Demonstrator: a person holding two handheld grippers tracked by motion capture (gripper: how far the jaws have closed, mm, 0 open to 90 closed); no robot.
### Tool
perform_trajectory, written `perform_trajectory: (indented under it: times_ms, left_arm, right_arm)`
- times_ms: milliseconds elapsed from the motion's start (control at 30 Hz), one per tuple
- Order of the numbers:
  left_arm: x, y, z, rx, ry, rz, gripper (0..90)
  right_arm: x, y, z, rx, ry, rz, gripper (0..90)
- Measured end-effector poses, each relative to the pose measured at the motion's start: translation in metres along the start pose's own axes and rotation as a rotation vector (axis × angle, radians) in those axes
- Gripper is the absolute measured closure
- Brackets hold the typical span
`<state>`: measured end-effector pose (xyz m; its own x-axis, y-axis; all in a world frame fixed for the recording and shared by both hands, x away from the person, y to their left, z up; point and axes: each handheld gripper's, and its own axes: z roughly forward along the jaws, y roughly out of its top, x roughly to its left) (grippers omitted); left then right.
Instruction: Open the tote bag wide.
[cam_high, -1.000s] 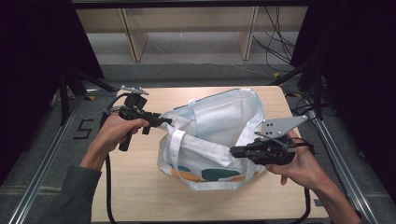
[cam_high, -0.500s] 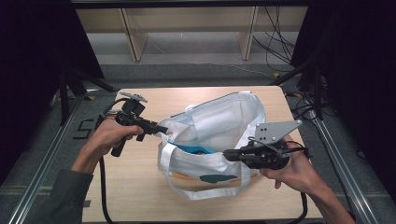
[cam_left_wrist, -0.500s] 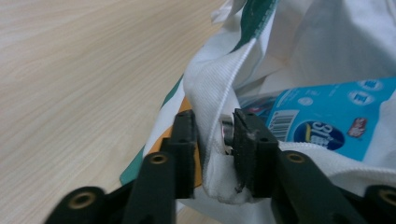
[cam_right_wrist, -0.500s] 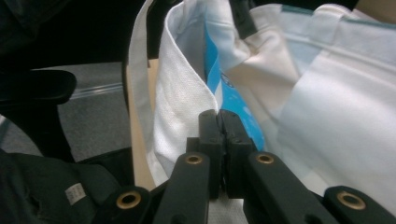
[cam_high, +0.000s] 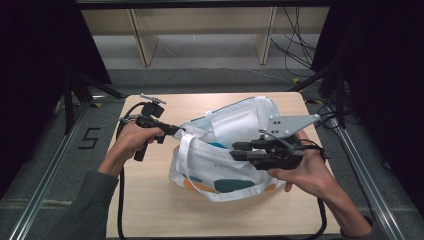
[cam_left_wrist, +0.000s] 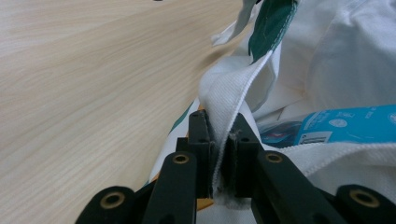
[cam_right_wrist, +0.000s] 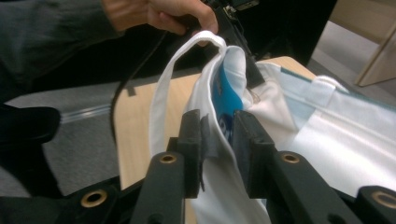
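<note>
A white tote bag (cam_high: 220, 165) with teal and orange print lies on the wooden table (cam_high: 150, 210), its mouth held apart. A blue packet (cam_left_wrist: 345, 123) sits inside it. At the bag's left rim, my left gripper (cam_high: 179, 130) has just been closing and is now shut on the white webbing rim (cam_left_wrist: 229, 100). My right gripper (cam_high: 235, 151) is at the near rim. Its jaws have just been opening. The rim fabric (cam_right_wrist: 212, 140) hangs between them, against one pad (cam_right_wrist: 205, 135) and apart from the other.
Wooden shelf legs (cam_high: 142, 42) and loose cables (cam_high: 295, 45) lie on the floor beyond the table. Metal frame rails (cam_high: 55, 165) run along both sides. A "5" mark (cam_high: 90, 138) is on the floor at the left. The table's front part is bare wood.
The left gripper has sunk a little and closed on the bag's left rim. The right gripper has shifted up and left and its jaws have parted from the fabric.
</note>
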<state>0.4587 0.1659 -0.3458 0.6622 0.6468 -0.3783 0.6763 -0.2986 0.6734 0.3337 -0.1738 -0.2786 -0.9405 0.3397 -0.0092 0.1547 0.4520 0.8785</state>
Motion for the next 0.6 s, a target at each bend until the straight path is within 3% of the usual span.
perform_trajectory:
  times_ms: [67, 167, 233, 333, 500, 600]
  left_arm:
    - [0.0, 0.0, 0.0, -0.005, -0.003, 0.004, 81.7]
    - [0.002, -0.001, -0.001, -0.012, -0.01, 0.001, 81.7]
    - [0.003, -0.002, -0.002, -0.023, -0.012, -0.005, 81.3]
    - [0.005, -0.003, -0.001, -0.028, -0.003, -0.004, 80.9]
    - [0.007, -0.008, 0.003, -0.035, -0.007, -0.007, 80.8]
    - [0.011, -0.016, 0.007, -0.039, -0.021, -0.01, 82.1]
  right_arm:
    - [0.002, 0.006, 0.012, 0.01, -0.013, -0.004, 73.4]
    - [0.005, 0.009, 0.019, 0.019, 0.023, -0.026, 83.5]
    - [0.012, 0.011, 0.022, 0.019, 0.014, -0.101, 88.6]
    - [0.023, 0.011, 0.029, 0.046, 0.001, -0.152, 89.5]
    - [0.041, -0.003, 0.059, 0.167, -0.062, -0.255, 89.6]
    - [0.04, -0.024, 0.075, 0.226, -0.073, -0.246, 89.7]
